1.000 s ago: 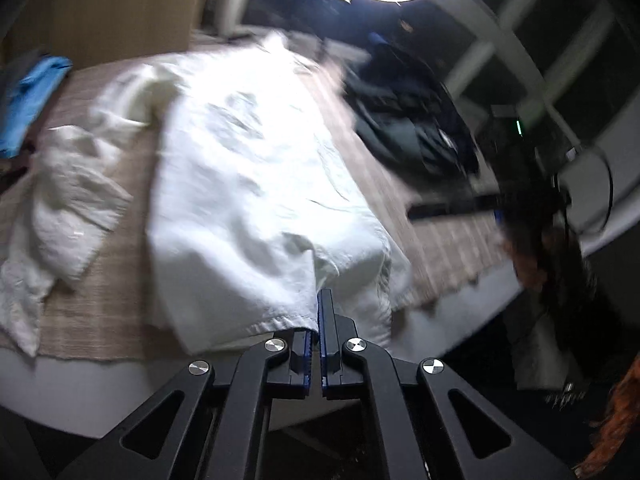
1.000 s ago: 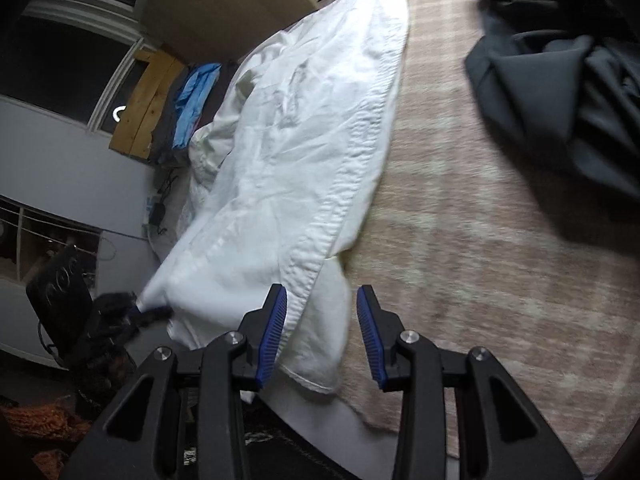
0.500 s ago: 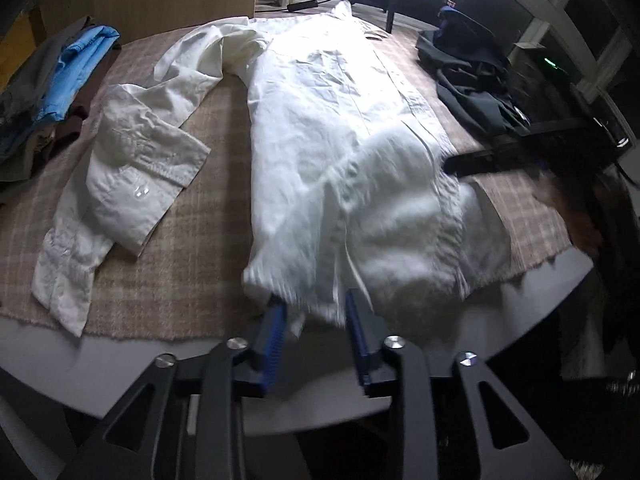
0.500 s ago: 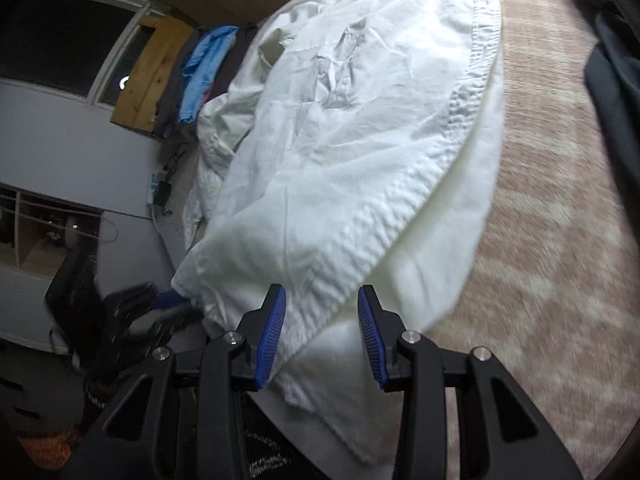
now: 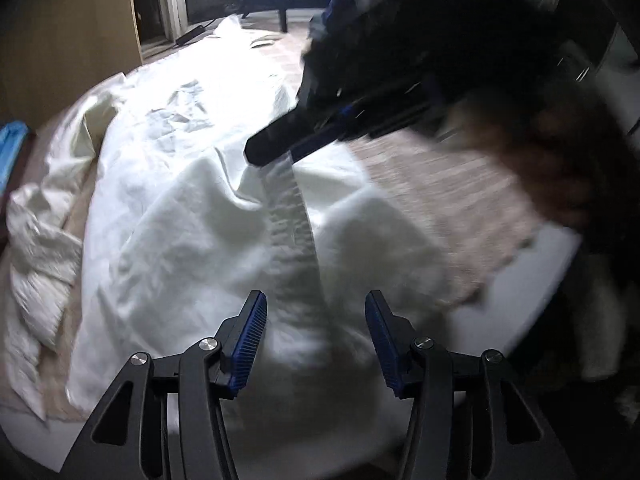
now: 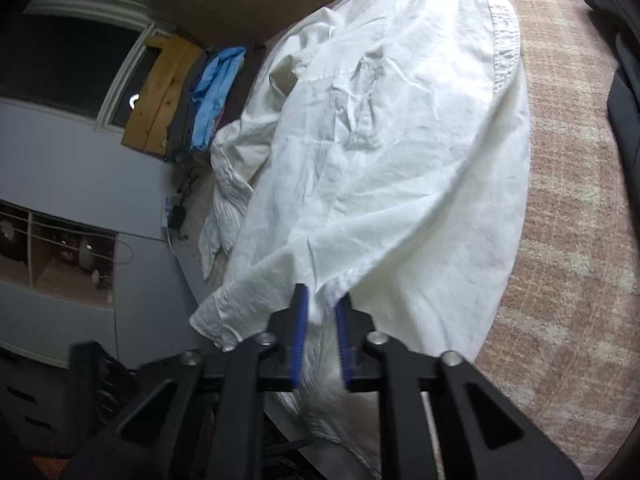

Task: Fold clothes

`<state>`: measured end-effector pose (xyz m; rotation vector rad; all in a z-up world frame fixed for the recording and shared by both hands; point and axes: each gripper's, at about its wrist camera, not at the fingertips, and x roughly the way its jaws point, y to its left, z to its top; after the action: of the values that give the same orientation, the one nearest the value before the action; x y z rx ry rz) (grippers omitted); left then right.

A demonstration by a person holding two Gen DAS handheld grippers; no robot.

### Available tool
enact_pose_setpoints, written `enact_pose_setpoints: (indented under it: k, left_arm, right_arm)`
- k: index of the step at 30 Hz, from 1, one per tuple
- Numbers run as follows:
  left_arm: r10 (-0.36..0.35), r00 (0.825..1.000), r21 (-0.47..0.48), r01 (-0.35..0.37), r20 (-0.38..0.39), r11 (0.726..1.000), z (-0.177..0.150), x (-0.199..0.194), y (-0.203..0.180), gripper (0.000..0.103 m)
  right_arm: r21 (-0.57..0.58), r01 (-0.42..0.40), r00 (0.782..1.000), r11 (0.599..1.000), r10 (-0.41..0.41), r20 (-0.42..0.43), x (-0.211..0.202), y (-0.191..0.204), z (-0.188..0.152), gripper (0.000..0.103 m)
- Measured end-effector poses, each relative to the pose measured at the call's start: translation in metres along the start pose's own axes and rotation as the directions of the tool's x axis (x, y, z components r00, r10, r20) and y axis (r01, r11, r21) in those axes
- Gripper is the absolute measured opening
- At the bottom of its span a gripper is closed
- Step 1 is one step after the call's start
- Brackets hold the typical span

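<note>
The left gripper (image 5: 314,338) points steeply down over the near hem of the white shirt (image 5: 192,240). Its jaws stand apart and are opening; the shirt's button band lies in the gap, but the ribbed blue pads (image 5: 246,344) do not press it. The right gripper (image 6: 320,340) tilts down at the bench's near edge, its jaws closing with a bunched fold of the shirt's hem between them, the pads squeezing the cloth from both sides. In the left wrist view this right gripper (image 5: 276,152) comes in from 2 o'clock, blurred, pinching the button band and lifting it into a ridge.

The shirt lies lengthwise on the bench (image 5: 532,280), its hem at 6 o'clock spilling over the near edge and its collar end towards 12 o'clock. It is crumpled cotton-like cloth with a stitched, puckered band down the front and a chest pocket. A sleeve (image 5: 36,248) is heaped in wrinkles at 9 o'clock.

Under it a woven mat (image 6: 572,240) in pale pink and cream checks covers the smooth white bench top. Farther off at 10 o'clock in the right wrist view sits a blue garment (image 6: 216,88) against a wooden plank (image 6: 160,96). Dark clothing (image 6: 624,92) lies at 3 o'clock.
</note>
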<state>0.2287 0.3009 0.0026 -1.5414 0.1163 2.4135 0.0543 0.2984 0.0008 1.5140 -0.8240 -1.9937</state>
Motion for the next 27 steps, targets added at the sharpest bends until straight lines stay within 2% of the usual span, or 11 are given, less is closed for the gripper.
enact_pose_setpoints:
  k: [1, 4, 5, 8, 11, 12, 14, 16, 21, 24, 27]
  left_arm:
    - [0.015, 1.0, 0.002, -0.015, -0.011, 1.0, 0.001, 0.005, 0.001, 0.024]
    - [-0.059, 0.998, -0.052, 0.058, -0.026, 0.997, 0.002, 0.007, 0.021, 0.008]
    - [-0.086, 0.996, -0.068, 0.085, -0.02, 0.994, 0.003, 0.003, 0.027, 0.006]
    - [-0.139, 0.99, -0.107, 0.14, 0.012, 0.984, 0.008, -0.018, 0.049, 0.006]
    - [-0.22, 0.974, -0.159, 0.226, 0.057, 0.961, 0.014, -0.041, 0.072, 0.006]
    - [-0.244, 0.968, -0.169, 0.251, 0.066, 0.953, 0.016, -0.047, 0.079, 0.006]
    - [-0.263, 0.962, -0.167, 0.273, 0.075, 0.948, 0.019, -0.054, 0.088, 0.006]
    - [-0.273, 0.96, -0.143, 0.279, 0.055, 0.95, 0.022, -0.052, 0.092, 0.006]
    - [-0.301, 0.953, -0.122, 0.298, -0.006, 0.947, 0.027, -0.032, 0.097, 0.006]
    - [-0.361, 0.932, -0.156, 0.352, -0.03, 0.923, 0.032, -0.022, 0.112, 0.006]
    - [-0.364, 0.93, -0.147, 0.354, -0.051, 0.924, 0.036, -0.019, 0.124, 0.006]
  right_arm:
    - [0.007, -0.008, 1.0, 1.0, 0.008, 0.006, -0.001, -0.001, 0.001, 0.011]
    - [0.017, -0.016, 1.0, 1.0, 0.016, 0.026, -0.007, -0.004, 0.003, 0.009]
    - [0.016, -0.013, 0.999, 1.0, 0.013, 0.033, -0.009, -0.004, 0.004, 0.008]
    - [0.021, -0.023, 0.999, 1.0, 0.022, 0.041, -0.012, -0.004, 0.012, 0.008]
    - [0.014, -0.03, 0.998, 0.999, 0.029, 0.047, -0.021, -0.005, 0.015, 0.013]
    - [0.01, -0.032, 0.998, 0.999, 0.031, 0.05, -0.024, -0.005, 0.016, 0.016]
    - [-0.006, -0.004, 0.997, 1.0, 0.004, 0.071, -0.034, -0.008, 0.01, 0.034]
    - [-0.001, 0.014, 0.997, 1.0, -0.014, 0.079, -0.044, -0.014, -0.003, 0.043]
    - [0.008, -0.038, 0.994, 0.999, 0.037, 0.102, -0.048, -0.022, -0.067, 0.058]
    - [-0.06, 0.023, 0.995, 0.998, -0.018, 0.094, -0.027, -0.007, -0.089, 0.061]
    - [-0.155, 0.086, 0.994, 0.984, -0.073, 0.088, 0.004, 0.013, -0.092, 0.061]
